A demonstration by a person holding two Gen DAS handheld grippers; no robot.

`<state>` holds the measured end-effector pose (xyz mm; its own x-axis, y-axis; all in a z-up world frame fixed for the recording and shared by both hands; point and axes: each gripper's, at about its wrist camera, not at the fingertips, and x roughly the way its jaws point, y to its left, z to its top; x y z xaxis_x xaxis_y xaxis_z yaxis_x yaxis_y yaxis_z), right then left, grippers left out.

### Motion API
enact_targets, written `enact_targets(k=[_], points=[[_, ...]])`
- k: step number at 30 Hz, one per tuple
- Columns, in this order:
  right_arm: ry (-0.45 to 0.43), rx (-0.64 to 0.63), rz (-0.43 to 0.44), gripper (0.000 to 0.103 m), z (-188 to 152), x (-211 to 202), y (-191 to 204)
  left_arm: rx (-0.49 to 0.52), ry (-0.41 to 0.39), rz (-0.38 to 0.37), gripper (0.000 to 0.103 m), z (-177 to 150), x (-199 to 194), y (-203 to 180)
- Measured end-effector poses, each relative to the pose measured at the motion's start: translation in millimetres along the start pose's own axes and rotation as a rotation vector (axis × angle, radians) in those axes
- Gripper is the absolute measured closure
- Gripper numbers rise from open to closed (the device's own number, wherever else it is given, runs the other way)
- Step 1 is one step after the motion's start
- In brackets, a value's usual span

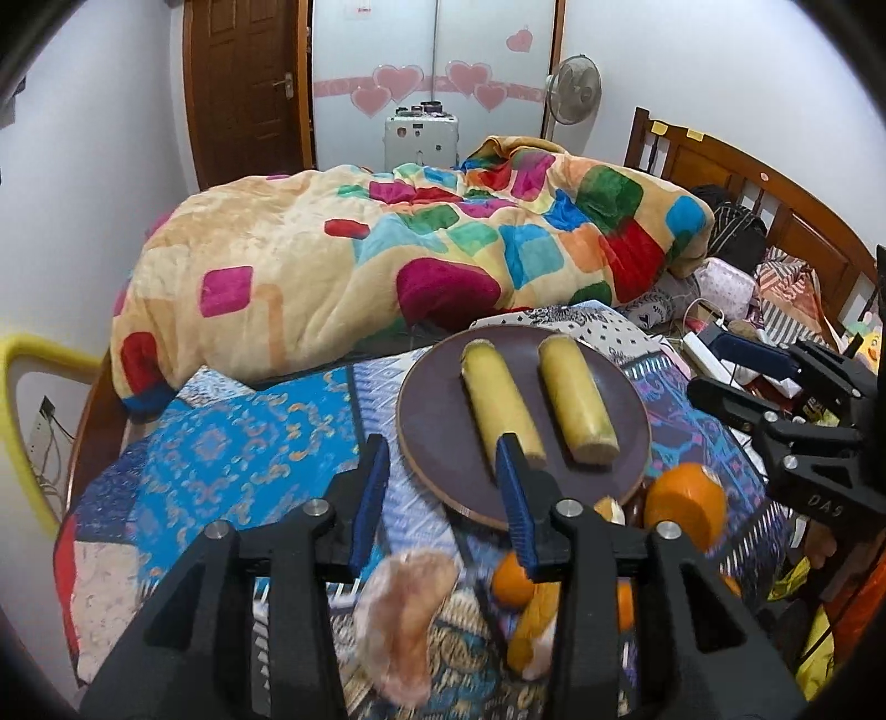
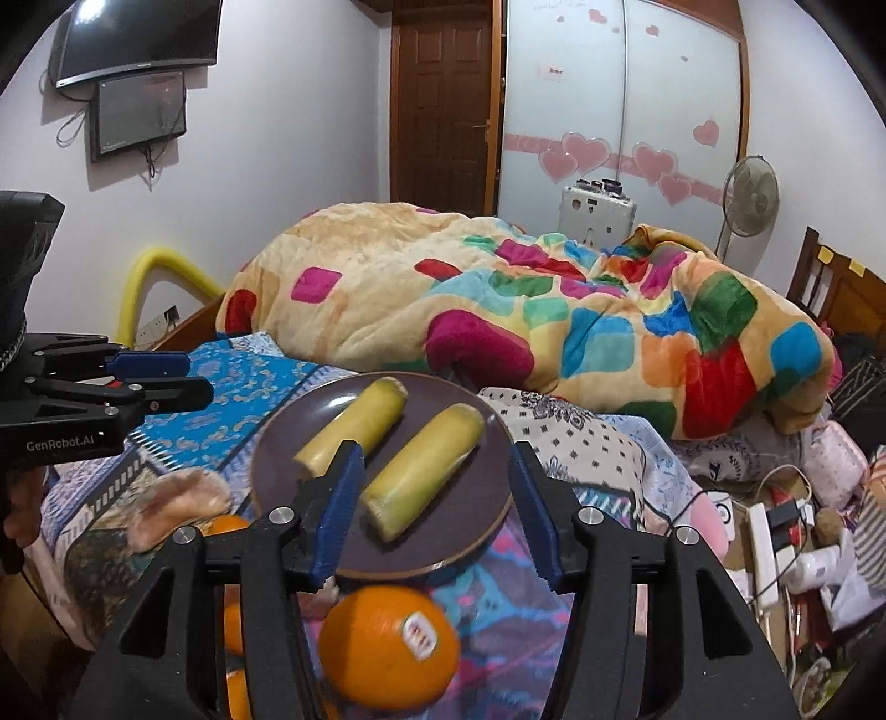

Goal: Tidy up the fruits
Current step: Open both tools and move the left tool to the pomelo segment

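A: What does the right wrist view give that the left one lacks?

B: A wall-mounted screen (image 2: 135, 39) up to the left, and the sticker on the orange (image 2: 390, 645), which lies on the bed just below the right gripper (image 2: 437, 512). The left wrist view instead shows a pale peeled citrus piece (image 1: 404, 620) under the left gripper (image 1: 443, 498), and the wooden headboard (image 1: 775, 188) far to the right.

A: And the fruit itself?

B: Two short, yellow-green sugarcane pieces (image 1: 501, 401) lie side by side, not touching, on a dark brown plate (image 1: 437, 443) just ahead of both grippers. Their cut ends are pale and fibrous. More oranges (image 1: 512, 579) sit low beside the left gripper, partly hidden by its frame.

A: The grippers?

B: Both stand partly open with nothing between their blue pads. The right gripper's jaws are spread to either side of the nearer sugarcane piece (image 2: 423, 471) as seen, but I can't tell that they touch it. The left gripper's right finger overlaps the near end of the other piece (image 2: 351, 423) in its view; contact is unclear.
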<state>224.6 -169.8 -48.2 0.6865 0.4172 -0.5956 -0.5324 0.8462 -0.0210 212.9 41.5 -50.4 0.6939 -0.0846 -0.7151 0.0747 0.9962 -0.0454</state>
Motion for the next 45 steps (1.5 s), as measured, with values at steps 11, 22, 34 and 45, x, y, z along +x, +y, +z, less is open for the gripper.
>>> enact_targets(k=[11, 22, 34, 45], points=[[-0.007, -0.006, -0.026, 0.040, -29, -25, 14, 0.003, 0.045, 0.025, 0.053, -45, -20, 11], [0.081, 0.021, -0.022, 0.040, -65, -7, 10, 0.004, 0.148, 0.035, 0.049, -81, 4, 24], [0.122, 0.021, 0.008, 0.036, -73, 8, 10, 0.006, 0.210, 0.012, 0.046, -87, 43, 29], [0.134, 0.074, 0.066, 0.037, -74, 16, 4, 0.002, 0.184, 0.002, 0.060, -77, 54, 27]])
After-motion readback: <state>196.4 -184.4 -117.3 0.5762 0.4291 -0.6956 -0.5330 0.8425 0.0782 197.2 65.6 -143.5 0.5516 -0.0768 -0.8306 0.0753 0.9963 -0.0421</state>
